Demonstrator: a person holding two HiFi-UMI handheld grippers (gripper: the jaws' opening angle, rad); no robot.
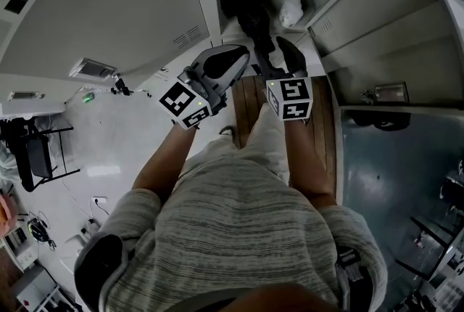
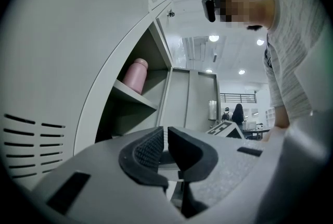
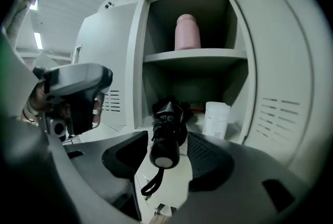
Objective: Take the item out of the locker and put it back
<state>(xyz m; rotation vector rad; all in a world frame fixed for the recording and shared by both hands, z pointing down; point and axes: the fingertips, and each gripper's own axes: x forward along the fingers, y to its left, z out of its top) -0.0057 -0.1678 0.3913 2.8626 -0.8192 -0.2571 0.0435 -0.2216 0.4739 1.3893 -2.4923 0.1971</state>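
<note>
Right gripper [image 3: 166, 140] jaws apart around umbrella [image 3: 167, 123]

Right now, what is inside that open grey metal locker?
Grey metal locker: a pink cylindrical bottle on the upper shelf; below, a black folded umbrella and a white plastic container. The back corner behind the umbrella is hidden.

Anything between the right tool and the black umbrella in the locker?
Nothing visible. The black umbrella lies between the open jaws of the right tool, with a gap on each side. The white container stands to the umbrella's right on the same shelf, clear of the jaws.
</note>
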